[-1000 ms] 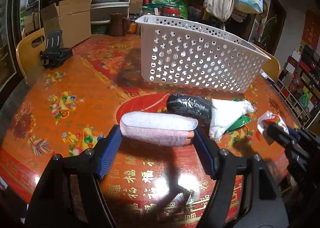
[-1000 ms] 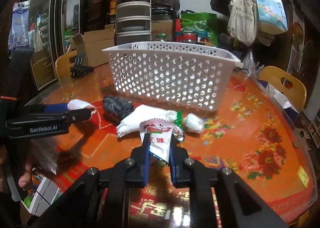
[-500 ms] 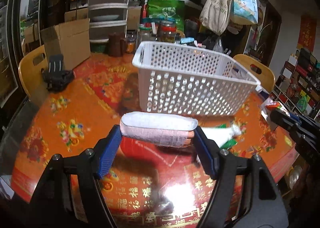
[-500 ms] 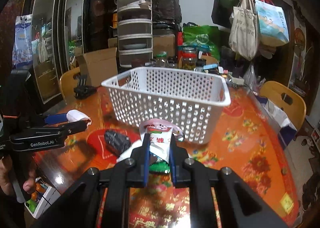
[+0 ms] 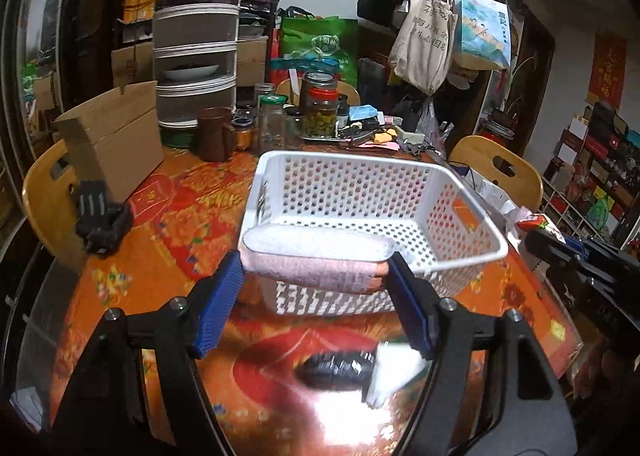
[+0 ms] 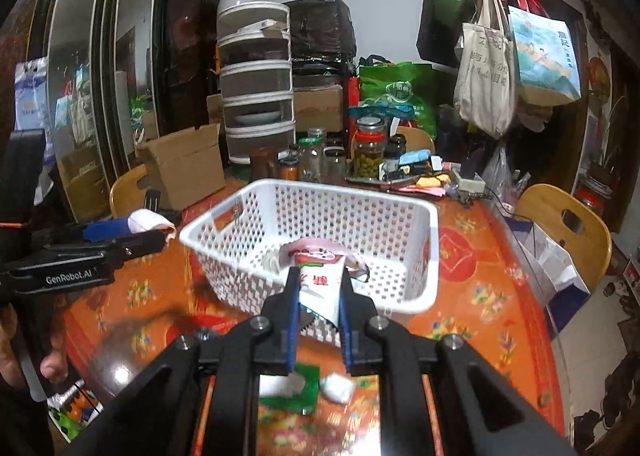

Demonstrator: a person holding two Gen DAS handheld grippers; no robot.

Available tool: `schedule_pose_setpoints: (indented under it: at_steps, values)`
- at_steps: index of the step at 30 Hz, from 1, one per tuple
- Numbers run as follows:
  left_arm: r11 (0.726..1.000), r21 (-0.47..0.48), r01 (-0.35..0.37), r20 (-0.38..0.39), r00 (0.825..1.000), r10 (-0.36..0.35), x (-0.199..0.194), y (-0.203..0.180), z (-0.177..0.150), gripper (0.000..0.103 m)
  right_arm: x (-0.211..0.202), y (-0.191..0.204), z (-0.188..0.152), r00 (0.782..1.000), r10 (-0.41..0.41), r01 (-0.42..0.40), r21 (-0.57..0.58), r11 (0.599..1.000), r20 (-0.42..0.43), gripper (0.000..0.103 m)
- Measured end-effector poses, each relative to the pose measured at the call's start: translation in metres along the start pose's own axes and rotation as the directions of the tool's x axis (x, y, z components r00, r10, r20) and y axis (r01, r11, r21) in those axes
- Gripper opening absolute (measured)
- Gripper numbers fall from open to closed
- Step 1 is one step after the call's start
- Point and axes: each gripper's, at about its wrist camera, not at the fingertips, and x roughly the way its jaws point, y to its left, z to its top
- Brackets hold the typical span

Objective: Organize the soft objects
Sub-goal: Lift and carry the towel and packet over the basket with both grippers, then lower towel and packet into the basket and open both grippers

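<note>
We've got the left tool (image 5: 314, 278) clamped on a pink-and-white rolled cloth (image 5: 316, 260), blue pads pressing on its two ends, roll lying crosswise in the air just in front of the white basket's (image 5: 472, 216) near rim. Right tool (image 6: 319, 296) is pinched tight on a white snack packet w/ red print (image 6: 320, 276), held upright before the basket, approx. 12 o'clock from the tool. In the right wrist view the left tool sits at 9 o'clock, cloth end poking out. Basket stands on the orange patterned desk (image 5: 160, 256). Below the left tool, at 6 o'clock, a black rolled item (image 5: 336, 370) and a white bundle (image 5: 394, 372) lie on the desk, touching; blurred. A green packet (image 6: 292, 390) lies under the right tool.
</note>
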Motion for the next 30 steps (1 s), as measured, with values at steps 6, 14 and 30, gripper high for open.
schedule_pose_setpoints:
  at_steps: [6,14,30]
  values:
    - [1.000,0.004,-0.004,-0.056,0.998,0.004,0.042,-0.010,0.053,0.070,0.030,-0.015,0.040,0.999,-0.019,0.020,0.025,0.999,-0.039,0.014]
    - [0.999,0.009,-0.035,-0.164,0.986,0.036,0.108,-0.018,0.081,0.070,0.096,-0.031,0.058,0.984,-0.049,0.051,0.006,0.999,-0.174,0.014]
    - [0.999,0.013,-0.041,-0.377,0.925,0.043,0.204,-0.017,0.051,0.070,0.191,-0.041,0.037,0.897,-0.047,0.051,-0.001,0.999,-0.441,0.017]
